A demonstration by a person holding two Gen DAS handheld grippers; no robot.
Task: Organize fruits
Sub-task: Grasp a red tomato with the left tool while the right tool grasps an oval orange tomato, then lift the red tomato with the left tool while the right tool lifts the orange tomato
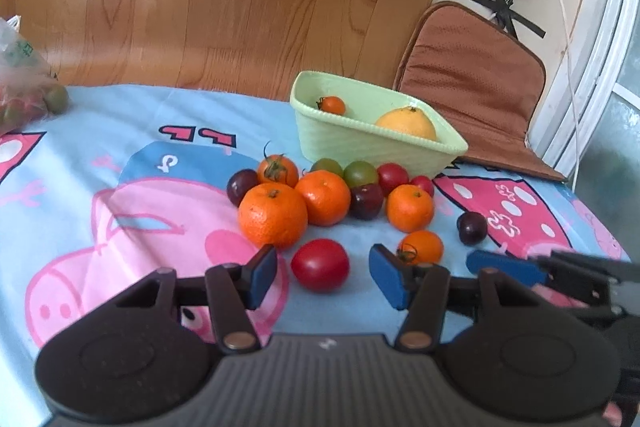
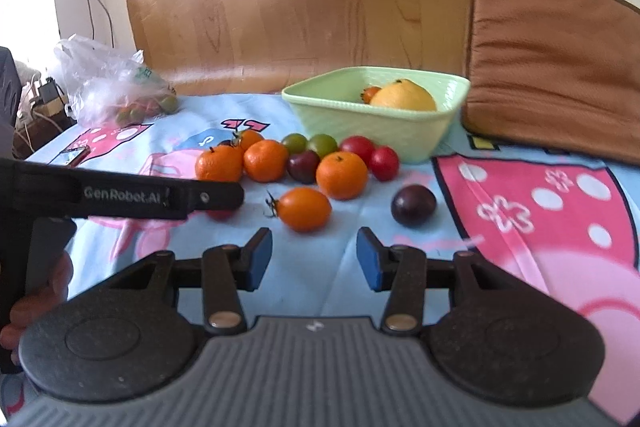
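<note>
A heap of mandarins [image 1: 273, 214], red and green tomatoes and dark plums lies on the cartoon-print cloth in front of a pale green basket [image 1: 360, 143] [image 2: 360, 125]. The basket holds a big yellow citrus [image 1: 406, 123] and a small orange tomato [image 1: 333, 105]. My left gripper [image 1: 325, 277] is open, with a red tomato [image 1: 320, 265] lying between its blue pads, untouched. My right gripper [image 2: 315, 263] is open and empty. An orange tomato [image 2: 304, 209] sits just ahead of it, and a dark plum [image 2: 413, 205] ahead to its right.
A plastic bag [image 2: 116, 87] of small fruits lies at the cloth's far left. A brown cushion [image 2: 552, 67] leans at the right, and a wooden board stands behind. The left gripper's finger [image 2: 216, 197] crosses the right wrist view, with a hand [image 2: 40, 291] below it.
</note>
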